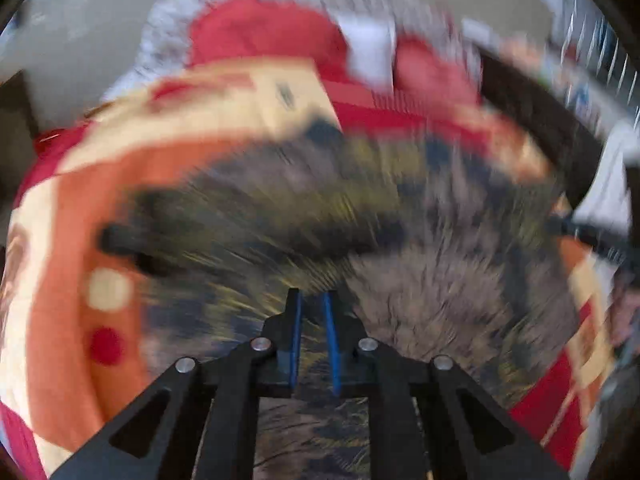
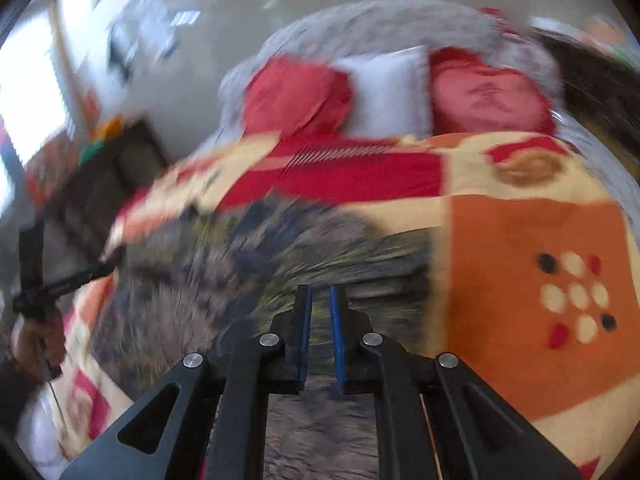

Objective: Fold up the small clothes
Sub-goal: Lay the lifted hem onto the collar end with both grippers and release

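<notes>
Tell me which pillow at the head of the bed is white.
The middle pillow is white; it sits between two red pillows, one to its left and one to its right.

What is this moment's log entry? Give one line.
left gripper: over garment, narrow gap, grasp unclear | right gripper: same | garment on bedspread | views blurred

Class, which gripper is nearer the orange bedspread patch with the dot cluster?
Right. The right gripper sits just left of the orange patch; the left gripper is across the dark garment, at its far edge.
</notes>
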### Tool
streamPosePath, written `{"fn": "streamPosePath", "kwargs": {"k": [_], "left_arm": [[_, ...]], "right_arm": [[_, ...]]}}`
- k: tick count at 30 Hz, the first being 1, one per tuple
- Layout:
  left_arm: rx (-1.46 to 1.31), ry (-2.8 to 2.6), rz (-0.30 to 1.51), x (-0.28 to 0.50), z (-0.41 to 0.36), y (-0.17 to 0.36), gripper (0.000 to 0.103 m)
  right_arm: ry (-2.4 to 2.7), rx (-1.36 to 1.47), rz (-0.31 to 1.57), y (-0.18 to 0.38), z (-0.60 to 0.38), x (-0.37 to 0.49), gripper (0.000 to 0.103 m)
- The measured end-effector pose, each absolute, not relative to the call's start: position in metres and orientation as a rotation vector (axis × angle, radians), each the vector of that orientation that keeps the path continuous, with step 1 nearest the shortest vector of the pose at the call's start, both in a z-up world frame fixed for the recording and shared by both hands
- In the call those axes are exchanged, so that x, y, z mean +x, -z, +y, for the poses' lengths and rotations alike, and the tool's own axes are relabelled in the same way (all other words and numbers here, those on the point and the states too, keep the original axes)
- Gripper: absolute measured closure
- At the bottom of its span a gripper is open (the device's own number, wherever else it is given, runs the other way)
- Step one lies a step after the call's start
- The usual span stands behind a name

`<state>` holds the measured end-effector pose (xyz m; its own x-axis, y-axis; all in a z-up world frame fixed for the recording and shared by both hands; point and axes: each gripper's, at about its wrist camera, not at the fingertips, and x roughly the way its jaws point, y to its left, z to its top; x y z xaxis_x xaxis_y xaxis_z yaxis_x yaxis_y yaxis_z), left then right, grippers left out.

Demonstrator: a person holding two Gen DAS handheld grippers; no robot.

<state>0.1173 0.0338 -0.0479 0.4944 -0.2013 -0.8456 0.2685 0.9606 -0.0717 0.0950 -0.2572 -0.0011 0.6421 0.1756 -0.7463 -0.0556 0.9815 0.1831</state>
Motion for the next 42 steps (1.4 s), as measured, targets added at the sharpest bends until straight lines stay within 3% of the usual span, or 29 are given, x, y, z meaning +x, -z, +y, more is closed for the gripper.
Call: {"fn": "streamPosePath", "kwargs": {"k": [6,8,9,11,13,18,23,31,36,42], "left_arm": [[0.091,0.155,1.004,0.187,0.030,0.040,0.091],[0.061,0.103,0.941,0.215,0.048,0.011,0.091],[0.064,0.029,0.864,0.219,0.059,-0.009,0.090],[0.014,-0.039,0.768,0.214,0.084,-0.037,0.064],[-0.064,0.024,0.720,0.200,0.099,-0.052,0.053],[-0.030,0.106,0.724,0.159,0.098,-0.038,0.052],[-0.055,0.175,0.806,0.125,0.077,0.008,0.049],[0.000,0.078,0.768,0.107,0.059,0.079,0.044],[-0.072,0.148,0.789,0.106,0.075,0.079,0.040],[-0.074,0.185,0.817,0.063,0.100,0.048,0.038]], "right_arm": [[-0.051,0.101,1.080,0.040,-0.234,0.159,0.082],[-0.058,0.170,1.012,0.021,-0.247,0.174,0.082],[-0.044,0.178,0.880,-0.003,-0.256,0.176,0.082],[0.022,0.191,0.701,-0.035,-0.273,0.166,0.080],[0.014,0.263,0.672,-0.047,-0.292,0.157,0.079],[0.013,0.232,0.671,-0.041,-0.310,0.125,0.079],[-0.001,0.244,0.683,-0.022,-0.314,0.097,0.079],[0.083,0.261,0.739,0.028,-0.286,0.134,0.079],[0.099,0.304,0.674,0.065,-0.305,0.133,0.078],[0.051,0.255,0.764,0.029,-0.300,0.110,0.076]]}}
